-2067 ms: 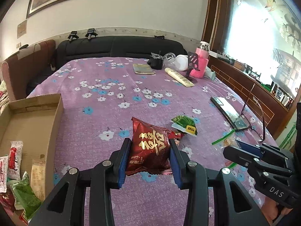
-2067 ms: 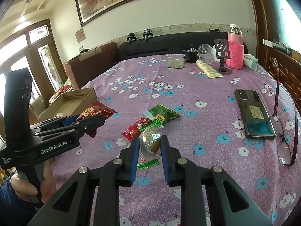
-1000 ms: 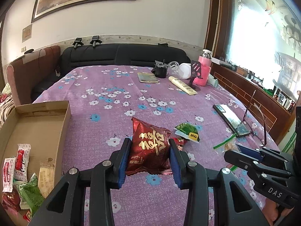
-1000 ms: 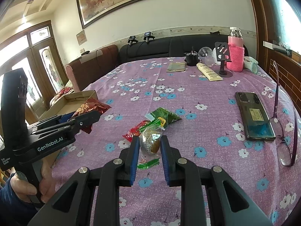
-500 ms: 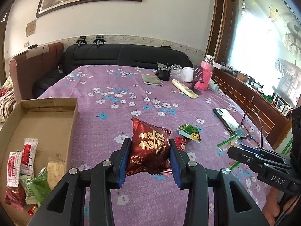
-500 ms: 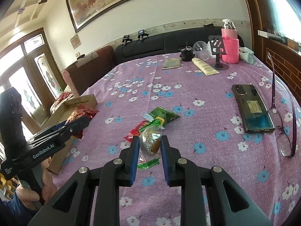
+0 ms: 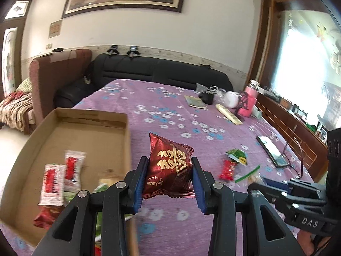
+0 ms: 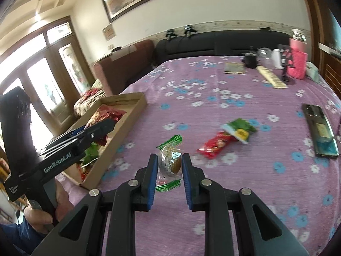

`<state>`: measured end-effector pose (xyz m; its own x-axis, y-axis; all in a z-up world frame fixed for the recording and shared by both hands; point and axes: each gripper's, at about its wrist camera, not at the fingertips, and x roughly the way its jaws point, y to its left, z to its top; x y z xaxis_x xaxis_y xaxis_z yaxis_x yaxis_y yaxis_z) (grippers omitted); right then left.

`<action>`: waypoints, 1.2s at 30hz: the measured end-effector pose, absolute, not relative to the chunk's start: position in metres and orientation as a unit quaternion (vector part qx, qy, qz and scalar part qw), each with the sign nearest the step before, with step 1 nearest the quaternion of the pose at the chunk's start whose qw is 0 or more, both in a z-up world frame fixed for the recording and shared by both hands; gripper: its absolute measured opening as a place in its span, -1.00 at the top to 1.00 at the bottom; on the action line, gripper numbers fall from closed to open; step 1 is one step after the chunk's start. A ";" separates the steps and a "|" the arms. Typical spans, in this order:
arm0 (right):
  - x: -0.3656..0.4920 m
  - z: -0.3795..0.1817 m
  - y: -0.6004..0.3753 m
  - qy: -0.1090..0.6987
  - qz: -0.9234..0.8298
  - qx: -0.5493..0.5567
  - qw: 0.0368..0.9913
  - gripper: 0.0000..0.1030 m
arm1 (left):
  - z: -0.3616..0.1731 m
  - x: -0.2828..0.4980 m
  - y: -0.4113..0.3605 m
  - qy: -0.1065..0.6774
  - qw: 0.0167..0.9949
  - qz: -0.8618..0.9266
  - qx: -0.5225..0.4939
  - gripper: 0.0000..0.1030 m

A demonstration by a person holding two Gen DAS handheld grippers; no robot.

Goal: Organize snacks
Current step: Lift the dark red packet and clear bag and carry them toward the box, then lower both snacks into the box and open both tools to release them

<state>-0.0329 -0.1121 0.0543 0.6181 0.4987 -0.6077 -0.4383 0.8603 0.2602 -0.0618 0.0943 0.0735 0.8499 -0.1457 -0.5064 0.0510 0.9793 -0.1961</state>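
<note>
Left wrist view: your left gripper (image 7: 168, 183) clamps the red snack packet (image 7: 169, 169) upright, with the open cardboard box (image 7: 89, 115) immediately to its left, nearer than your right gripper (image 8: 169, 170), which pinches a clear-wrapped sweet (image 8: 170, 161).

Ahead of the left gripper (image 7: 168, 183) the cardboard box (image 7: 127, 136) wall rises at its left; the box's far half lies bare. Right of the right gripper (image 8: 169, 170), two snack packets (image 8: 215, 145) interrupt open purple cloth (image 8: 213, 81)
</note>
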 end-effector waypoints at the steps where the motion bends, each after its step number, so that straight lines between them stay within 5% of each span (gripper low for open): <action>1: -0.033 0.054 -0.105 0.353 0.267 0.040 0.896 0.57 | 0.073 -0.063 0.102 0.269 0.958 -0.044 -0.092 0.20; 21: -0.033 0.063 0.014 0.364 0.363 -0.010 0.858 0.57 | 0.051 -0.086 0.220 0.267 0.947 0.070 -0.163 0.19; 36: -0.012 0.037 0.064 0.390 0.378 -0.015 0.839 0.57 | 0.048 -0.084 0.215 0.275 0.948 0.073 -0.143 0.19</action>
